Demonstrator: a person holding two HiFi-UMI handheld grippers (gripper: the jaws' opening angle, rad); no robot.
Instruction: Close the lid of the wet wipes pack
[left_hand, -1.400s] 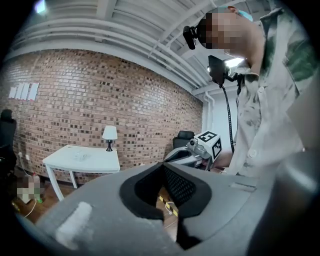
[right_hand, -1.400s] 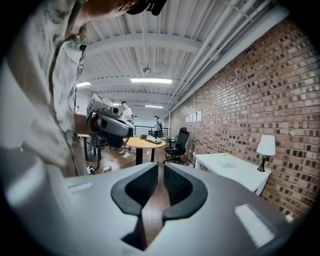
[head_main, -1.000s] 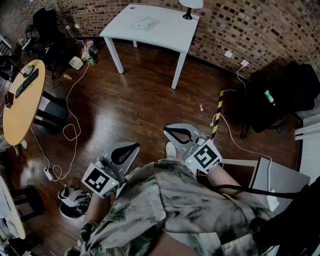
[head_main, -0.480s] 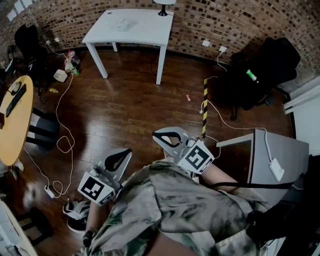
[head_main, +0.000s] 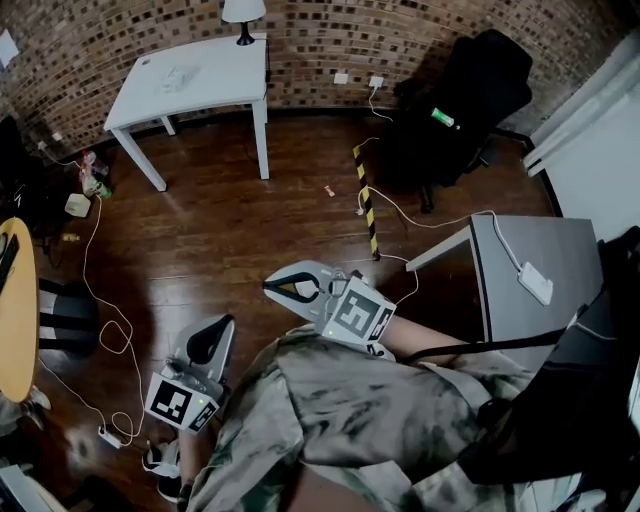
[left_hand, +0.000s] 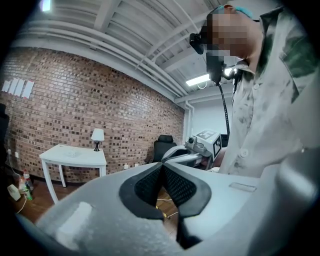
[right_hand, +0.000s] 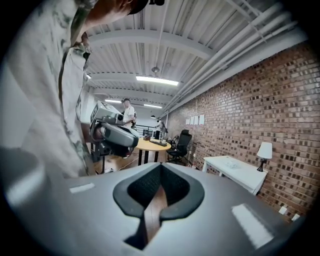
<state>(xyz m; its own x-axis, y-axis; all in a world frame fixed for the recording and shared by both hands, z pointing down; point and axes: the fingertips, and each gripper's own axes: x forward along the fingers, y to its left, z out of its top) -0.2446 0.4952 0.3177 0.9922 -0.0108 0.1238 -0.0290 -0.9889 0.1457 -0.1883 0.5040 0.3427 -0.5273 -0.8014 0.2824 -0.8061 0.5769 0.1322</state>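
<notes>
Left claw (head_main: 226, 322) and right claw (head_main: 270, 288) are both clenched, empty. The pale thing (head_main: 180, 75) on the white bench (head_main: 228, 68) (probably the wipes pack) should be light and soft; press on its stiff lid.

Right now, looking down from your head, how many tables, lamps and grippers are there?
Tables: 3 (white table, round wooden table, grey table)
Lamps: 1 (the lamp on the white table)
Grippers: 2 (left gripper, right gripper)
Total: 6
</notes>
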